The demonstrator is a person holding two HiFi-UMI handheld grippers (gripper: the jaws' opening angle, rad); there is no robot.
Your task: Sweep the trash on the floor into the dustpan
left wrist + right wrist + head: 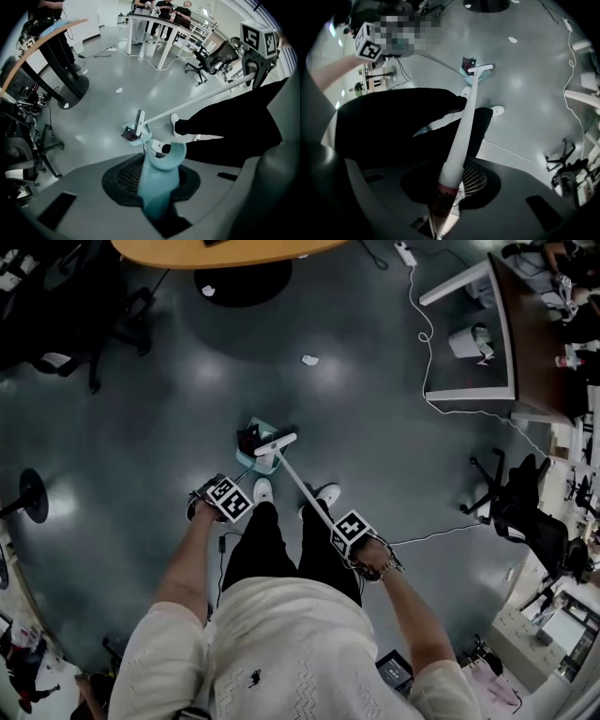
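Hiding both sets of jaws in the head view, one marker cube is sitting over the left tool and one over the right tool. Jaw state is readable only in the two gripper views.

- Left gripper view: the jaws are closing tight on the teal dustpan handle, and its curved top end is sticking up between them.
- Right gripper view: the jaws are clamping the white broom handle near its grip end, where a reddish band is showing. The tip is running out of frame at the bottom edge.

The dustpan is resting on the floor, just ahead of the person's white shoes. The broom head is standing against its mouth. Dark trash is lying in the pan, too small to identify.

Counting:
- two tools, one dustpan, one broom, two shoes
- two pale paper scraps lying loose:
  - one well beyond the dustpan
  - one on a dark round pedestal base

Comparing views:
- The left gripper view is showing the bristles and a red spot among the trash.
- The right gripper view is hiding most of the pan behind the broom head.
- The dustpan handle is barely showing from the head view.
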